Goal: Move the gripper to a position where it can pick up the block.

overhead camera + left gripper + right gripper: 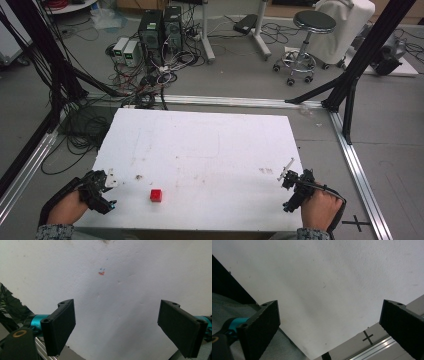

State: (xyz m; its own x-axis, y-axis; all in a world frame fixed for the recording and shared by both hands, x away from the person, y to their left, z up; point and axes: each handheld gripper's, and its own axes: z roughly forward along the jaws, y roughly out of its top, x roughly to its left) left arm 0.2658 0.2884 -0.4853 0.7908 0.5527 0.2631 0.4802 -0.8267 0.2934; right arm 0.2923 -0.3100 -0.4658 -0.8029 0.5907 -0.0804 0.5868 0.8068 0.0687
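On my high view the left hand-held gripper (100,190) sits at the near left corner of the white worktop (210,150), gripped by the person's left hand (67,209). Its own view shows its black jaws spread wide with nothing between them, over bare white surface with a small orange and blue mark (101,272) farther ahead. Moving right, I see a small red cube (156,195) resting on the worktop near the front edge, nearer to the left hand-held gripper than to the right one and touching neither. At the near right corner the right hand-held gripper (295,189) is held in the right hand (320,210); its jaws also stand wide apart and empty, above the worktop's edge, with a black cross (368,337) marked on the floor beyond.
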